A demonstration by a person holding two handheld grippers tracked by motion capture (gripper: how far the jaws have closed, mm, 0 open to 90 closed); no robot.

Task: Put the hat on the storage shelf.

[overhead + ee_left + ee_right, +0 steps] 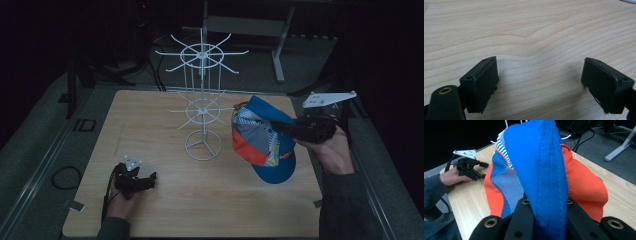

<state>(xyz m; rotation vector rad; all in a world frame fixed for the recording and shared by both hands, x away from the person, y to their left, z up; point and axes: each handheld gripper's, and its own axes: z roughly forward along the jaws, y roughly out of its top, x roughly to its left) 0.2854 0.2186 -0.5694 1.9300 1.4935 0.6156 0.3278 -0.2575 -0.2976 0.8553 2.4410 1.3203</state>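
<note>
Done: the right gripper (287, 127) is clenched on the blue and orange cap (265, 145), lifted off the table (165, 210).
Left: judging by the scene, hanging it on the white wire rack (202, 100) just beside it.
Right hand: raised, pointing towards the rack.
Left gripper (150, 178): jaws released, empty, resting low on the table.

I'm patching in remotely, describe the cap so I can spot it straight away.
Start at the wooden table and find the white wire rack standing near its middle. Just to the rack's right in the high view, the cap hangs above the tabletop, its blue fabric pinched in the right gripper. It is the only colourful thing there: blue and orange with striped panels.
</note>
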